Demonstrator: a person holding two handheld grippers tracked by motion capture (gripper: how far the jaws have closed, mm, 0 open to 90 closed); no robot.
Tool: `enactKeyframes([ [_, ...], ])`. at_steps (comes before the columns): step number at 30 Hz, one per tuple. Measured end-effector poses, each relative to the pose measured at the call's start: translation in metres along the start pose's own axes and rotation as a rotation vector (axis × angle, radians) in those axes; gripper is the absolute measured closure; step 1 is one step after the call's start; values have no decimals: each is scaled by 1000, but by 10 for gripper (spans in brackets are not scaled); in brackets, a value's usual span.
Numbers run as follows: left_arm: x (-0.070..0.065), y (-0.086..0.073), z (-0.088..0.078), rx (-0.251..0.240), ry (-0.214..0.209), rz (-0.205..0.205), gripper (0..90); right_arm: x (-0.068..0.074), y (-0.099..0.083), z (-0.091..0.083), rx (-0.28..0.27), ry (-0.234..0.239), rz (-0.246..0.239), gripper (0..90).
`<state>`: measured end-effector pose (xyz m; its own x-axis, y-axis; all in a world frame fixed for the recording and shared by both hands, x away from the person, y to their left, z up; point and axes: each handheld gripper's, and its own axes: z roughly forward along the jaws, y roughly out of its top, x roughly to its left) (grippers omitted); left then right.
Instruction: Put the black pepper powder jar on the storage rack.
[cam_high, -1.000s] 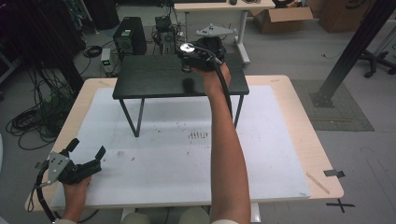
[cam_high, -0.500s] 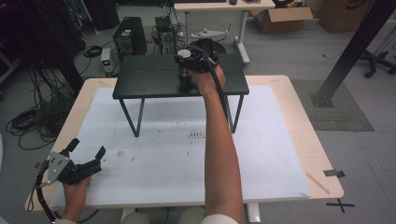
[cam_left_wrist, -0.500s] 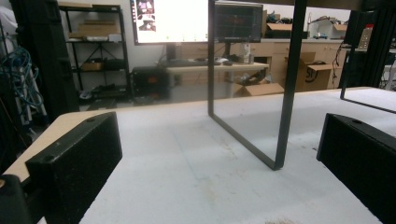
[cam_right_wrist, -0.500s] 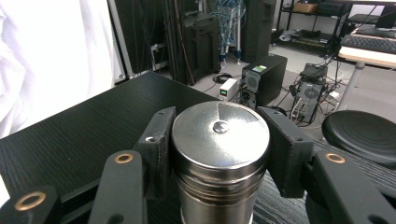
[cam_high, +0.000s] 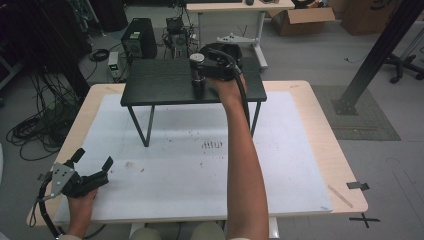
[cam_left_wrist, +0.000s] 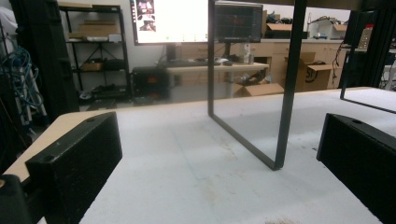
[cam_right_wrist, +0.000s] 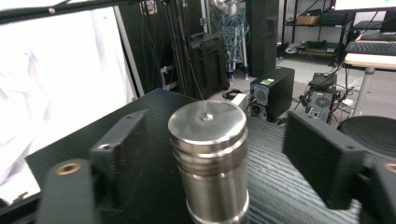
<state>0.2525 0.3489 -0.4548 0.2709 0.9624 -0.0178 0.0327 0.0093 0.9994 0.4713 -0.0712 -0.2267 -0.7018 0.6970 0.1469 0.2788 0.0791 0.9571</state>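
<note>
Release is the step in hand: the right gripper (cam_right_wrist: 205, 154) has just been opening its jaws, and they now stand spread to either side of a steel cylinder (cam_right_wrist: 208, 158) that sits upright between them on the black shelf (cam_high: 160, 85), with a clear gap at each pad, so nothing is pinched. The cylinder seems set down already and standing on its own. Next, I judge, the right gripper should back straight away from it, keeping the jaws wide so neither pad clips the cylinder and tips it. The left gripper (cam_high: 92, 167) rests on the counter (cam_high: 200, 175), well apart from the shelf, jaws spread and empty.
</note>
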Motion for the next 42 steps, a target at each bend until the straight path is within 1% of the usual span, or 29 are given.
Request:
enactKeyframes([
  [1,0,0,0,0,0,0,4,-2,-1,-3,-4,0,13,187],
  [2,0,0,0,1,0,0,4,-2,-2,-6,-12,-2,19,185],
  [4,0,0,0,1,0,0,4,-2,-3,-11,-23,-2,17,156],
  [10,0,0,0,1,1,1,4,-3,-9,-24,-67,-27,16,52],
  [12,0,0,0,3,0,3,5,-3,-9,-29,-80,-30,15,40],
  [15,0,0,0,3,0,3,4,-2,-10,-36,-113,-34,0,12],
  [22,0,0,0,3,0,3,4,0,-15,-53,-156,-50,-17,0],
  [25,0,0,0,2,-1,3,4,0,-18,-61,-175,-52,-37,0],
  [27,0,0,0,0,-1,2,4,0,-19,-67,-184,-48,-41,0],
  [29,0,0,0,0,-1,2,4,1,-21,-74,-201,-67,-52,0],
  [30,0,0,0,-1,-2,2,4,1,-21,-77,-205,-69,-53,0],
  [34,0,0,0,0,-3,3,4,5,-25,-88,-212,-98,-71,0],
  [42,0,0,0,-1,-4,3,4,13,-34,-115,-245,-112,-113,0],
])
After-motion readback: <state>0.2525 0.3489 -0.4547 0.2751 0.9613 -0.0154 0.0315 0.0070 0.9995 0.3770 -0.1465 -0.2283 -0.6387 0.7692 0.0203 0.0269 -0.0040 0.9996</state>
